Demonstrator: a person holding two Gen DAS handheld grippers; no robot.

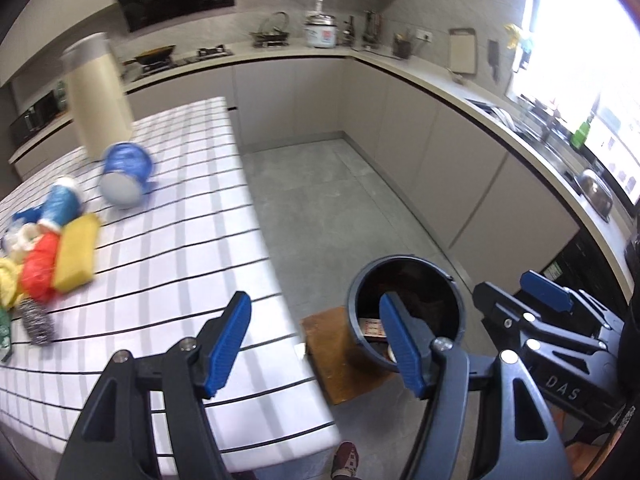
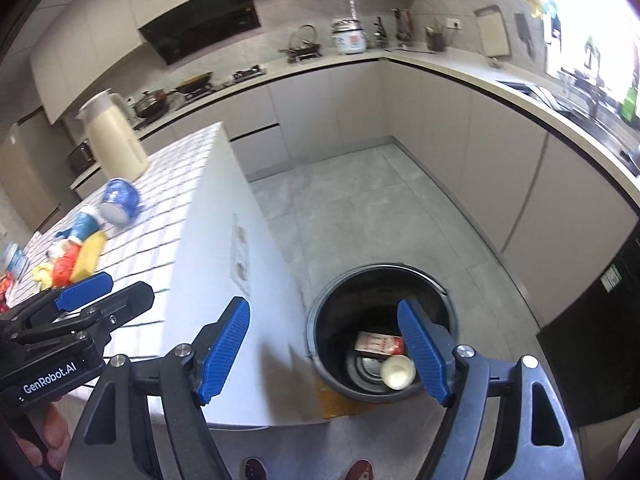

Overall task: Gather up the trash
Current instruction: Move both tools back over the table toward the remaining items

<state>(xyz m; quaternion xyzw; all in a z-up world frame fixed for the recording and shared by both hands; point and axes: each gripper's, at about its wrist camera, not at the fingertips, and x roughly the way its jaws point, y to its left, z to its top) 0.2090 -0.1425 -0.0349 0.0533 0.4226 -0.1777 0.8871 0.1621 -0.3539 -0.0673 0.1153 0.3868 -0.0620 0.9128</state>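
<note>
Open floor lies from twelve to three o'clock of the bin, while the table edge blocks nine o'clock.

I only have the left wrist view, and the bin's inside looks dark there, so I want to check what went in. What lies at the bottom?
Observer: In the right wrist view, a red and white packet lies in the trash bin.
Operator: Anything else?
Observer: A small cream cup lies beside the packet.
Operator: Is the right gripper holding something?
Observer: No, the right gripper is open, nothing between its fingers.
</note>
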